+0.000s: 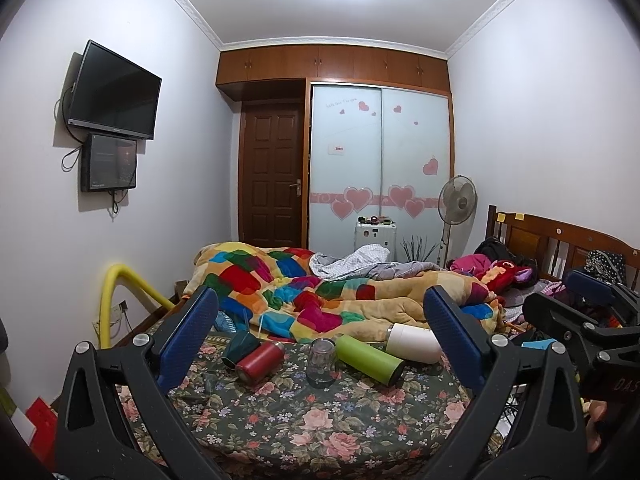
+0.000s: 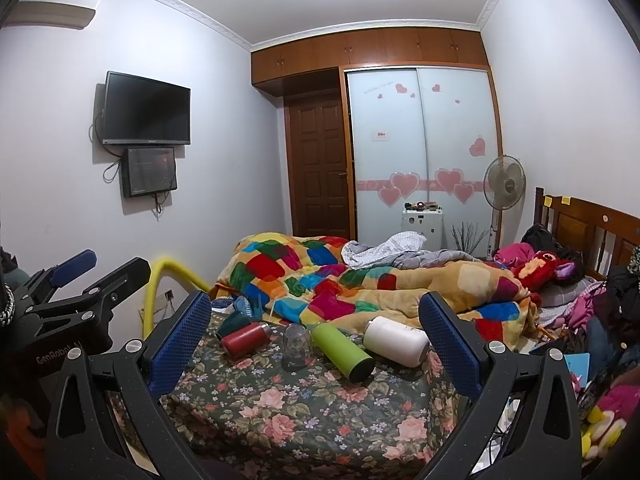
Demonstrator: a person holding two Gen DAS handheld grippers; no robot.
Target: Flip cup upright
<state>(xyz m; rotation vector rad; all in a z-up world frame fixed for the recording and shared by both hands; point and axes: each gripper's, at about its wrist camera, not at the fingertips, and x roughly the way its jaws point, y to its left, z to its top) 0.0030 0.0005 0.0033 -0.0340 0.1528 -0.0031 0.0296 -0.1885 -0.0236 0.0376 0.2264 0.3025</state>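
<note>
I see five vessels on the bed (image 1: 320, 432): clear cup (image 1: 321, 361) mouth-down in the middle, red flask (image 1: 260, 362) and dark green cup (image 1: 239, 348) lying to its left, green bottle (image 1: 370, 359) and white bottle (image 1: 414, 342) lying to its right. Patchwork quilt (image 1: 320, 292) bunched behind them. Left hand-held gripper (image 1: 320, 344) and right hand-held gripper (image 2: 316, 340) both spread wide, empty, level, short of the cup.

Left tongs (image 1: 320, 336), right tongs (image 2: 316, 336): agape

Teal cup (image 1: 239, 347) partly hidden behind red bottle (image 1: 260, 362)
</note>
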